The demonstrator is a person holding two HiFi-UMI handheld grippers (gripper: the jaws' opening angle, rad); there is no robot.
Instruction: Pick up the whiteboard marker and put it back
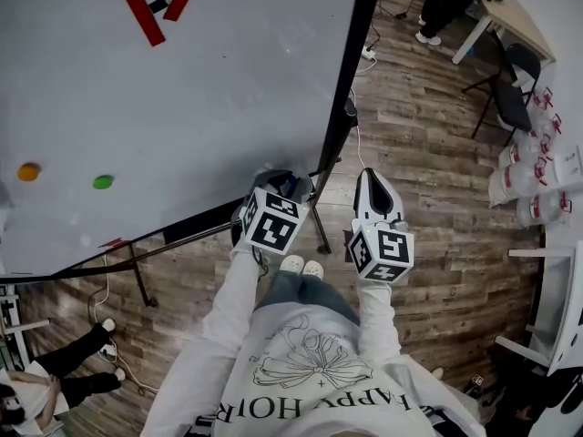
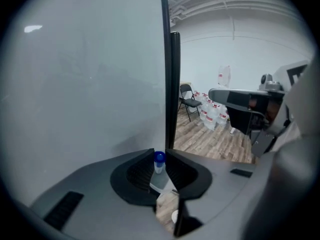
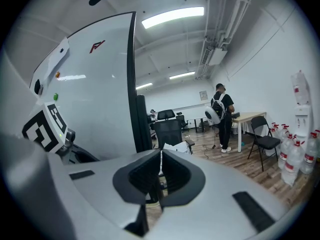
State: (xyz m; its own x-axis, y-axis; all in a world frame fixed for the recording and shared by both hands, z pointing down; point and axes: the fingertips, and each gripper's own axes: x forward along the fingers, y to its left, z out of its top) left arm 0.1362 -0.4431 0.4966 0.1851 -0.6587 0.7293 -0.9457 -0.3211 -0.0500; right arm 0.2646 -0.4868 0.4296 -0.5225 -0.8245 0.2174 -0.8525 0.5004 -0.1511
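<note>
The left claw [image 2: 160, 155] pinches the blue-capped marker [image 2: 159, 163] close to the whiteboard [image 2: 85, 84], the right claw [image 3: 160, 156] is closed on nothing, and the thin marker could twist loose if it knocks the board's frame [image 2: 173, 89].

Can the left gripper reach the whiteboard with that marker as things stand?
Probably yes. The left gripper, fingers shut on the blue-capped marker, sits right by the whiteboard near its lower corner, and nothing shows between them.
</note>
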